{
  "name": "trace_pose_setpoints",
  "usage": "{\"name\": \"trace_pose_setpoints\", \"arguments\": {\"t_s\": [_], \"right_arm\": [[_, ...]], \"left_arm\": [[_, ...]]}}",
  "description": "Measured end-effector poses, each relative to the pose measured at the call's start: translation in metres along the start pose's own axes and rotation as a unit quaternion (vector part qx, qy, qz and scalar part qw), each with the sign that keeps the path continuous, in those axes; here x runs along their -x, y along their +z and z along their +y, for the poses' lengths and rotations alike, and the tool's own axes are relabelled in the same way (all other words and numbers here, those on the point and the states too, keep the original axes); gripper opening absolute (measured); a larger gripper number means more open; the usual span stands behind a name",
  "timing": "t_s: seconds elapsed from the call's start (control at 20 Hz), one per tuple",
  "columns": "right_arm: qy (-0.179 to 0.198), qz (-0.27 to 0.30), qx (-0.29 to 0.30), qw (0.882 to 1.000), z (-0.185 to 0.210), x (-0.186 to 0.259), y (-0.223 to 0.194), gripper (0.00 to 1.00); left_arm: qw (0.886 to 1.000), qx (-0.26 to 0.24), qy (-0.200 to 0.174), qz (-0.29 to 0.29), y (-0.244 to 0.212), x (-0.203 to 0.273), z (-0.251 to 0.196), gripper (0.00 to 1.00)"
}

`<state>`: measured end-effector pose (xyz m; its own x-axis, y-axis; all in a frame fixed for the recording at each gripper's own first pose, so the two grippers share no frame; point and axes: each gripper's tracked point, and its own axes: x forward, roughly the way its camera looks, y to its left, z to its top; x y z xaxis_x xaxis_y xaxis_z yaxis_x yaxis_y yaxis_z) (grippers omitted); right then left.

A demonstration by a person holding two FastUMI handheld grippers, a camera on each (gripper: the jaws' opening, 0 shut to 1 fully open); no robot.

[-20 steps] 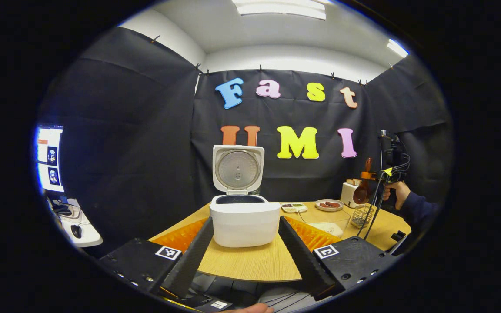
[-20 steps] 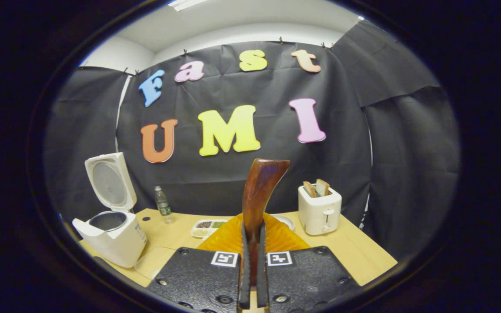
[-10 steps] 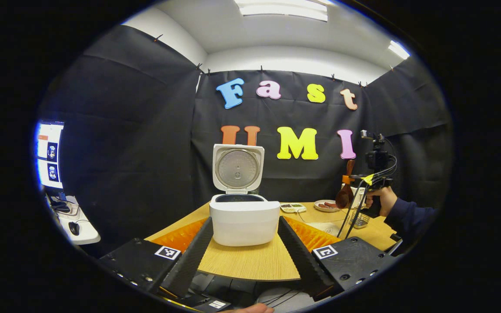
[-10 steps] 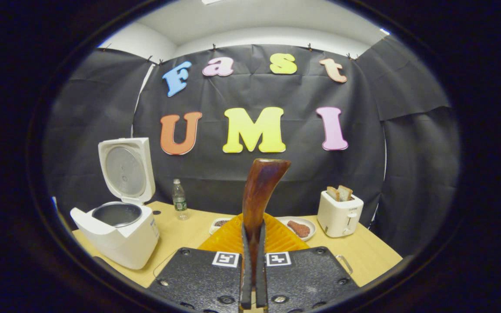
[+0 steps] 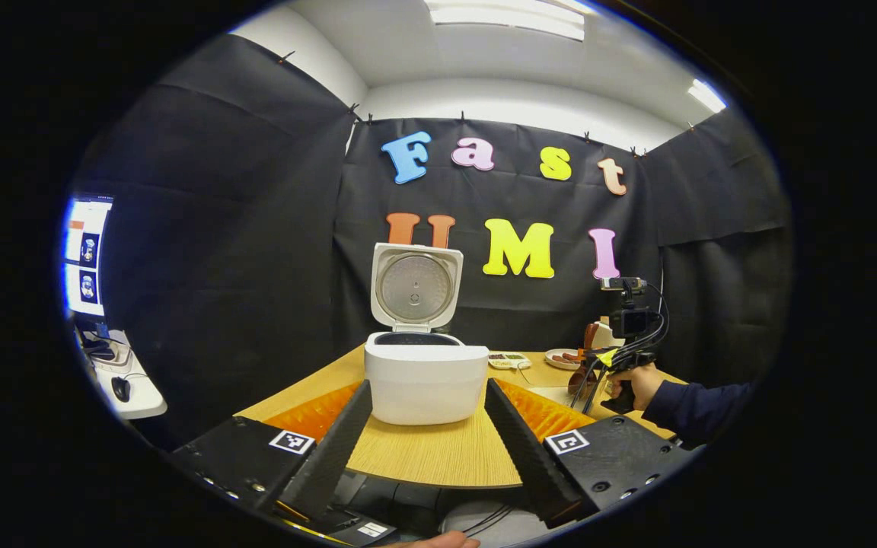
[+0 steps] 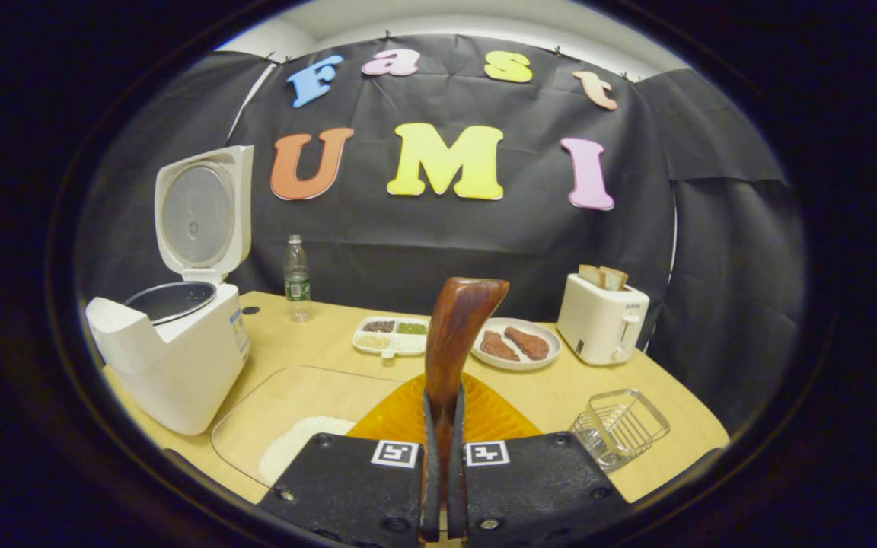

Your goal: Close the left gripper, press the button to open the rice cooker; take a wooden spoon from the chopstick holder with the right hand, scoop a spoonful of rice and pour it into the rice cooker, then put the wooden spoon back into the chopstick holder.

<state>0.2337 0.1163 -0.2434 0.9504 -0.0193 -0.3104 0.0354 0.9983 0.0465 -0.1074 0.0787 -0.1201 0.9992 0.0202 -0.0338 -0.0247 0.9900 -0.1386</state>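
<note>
The white rice cooker (image 5: pixel 425 380) stands on the wooden table with its lid (image 5: pixel 414 285) up, straight ahead of my left gripper (image 5: pixel 427 445), which is open and empty near the table's front edge. My right gripper (image 6: pixel 442 457) is shut on the handle of the brown wooden spoon (image 6: pixel 455 335), which sticks up between its fingers. Just below it sits a glass bowl (image 6: pixel 256 418) holding white rice (image 6: pixel 294 449). The empty wire chopstick holder (image 6: pixel 621 425) is to its right. In the left gripper view the right gripper (image 5: pixel 625 335) and the hand (image 5: pixel 636 384) holding it hang at the right.
Along the back of the table (image 6: pixel 317 350) stand a water bottle (image 6: pixel 296 274), a divided dish (image 6: pixel 393 335), a plate of meat (image 6: pixel 515 346) and a toaster (image 6: pixel 602 320) with bread. The open cooker (image 6: pixel 172 358) is left of the bowl. A side desk (image 5: pixel 126 392) with a screen lies far left.
My right gripper has come down and moved toward the cooker with the spoon, so the bowl and wire holder now lie below it. The left gripper stayed open and barely shifted.
</note>
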Motion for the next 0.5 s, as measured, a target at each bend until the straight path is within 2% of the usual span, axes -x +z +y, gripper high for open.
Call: {"name": "trace_pose_setpoints", "arguments": {"t_s": [0.1, 0.25, 0.5], "right_arm": [[-0.002, -0.001, -0.018, 1.0, 0.001, 0.003, -0.001, 0.09], [0.024, 0.028, -0.066, 0.997, 0.015, 0.003, -0.02, 0.1], [0.062, 0.036, -0.105, 0.992, 0.041, 0.006, -0.022, 0.09]], "left_arm": [[1.0, -0.005, 0.008, 0.001, 0.0, -0.003, 0.006, 0.94], [1.0, -0.009, 0.005, -0.001, 0.001, 0.0, 0.003, 0.94], [1.0, -0.018, -0.001, -0.001, -0.001, -0.003, -0.003, 0.94]]}}
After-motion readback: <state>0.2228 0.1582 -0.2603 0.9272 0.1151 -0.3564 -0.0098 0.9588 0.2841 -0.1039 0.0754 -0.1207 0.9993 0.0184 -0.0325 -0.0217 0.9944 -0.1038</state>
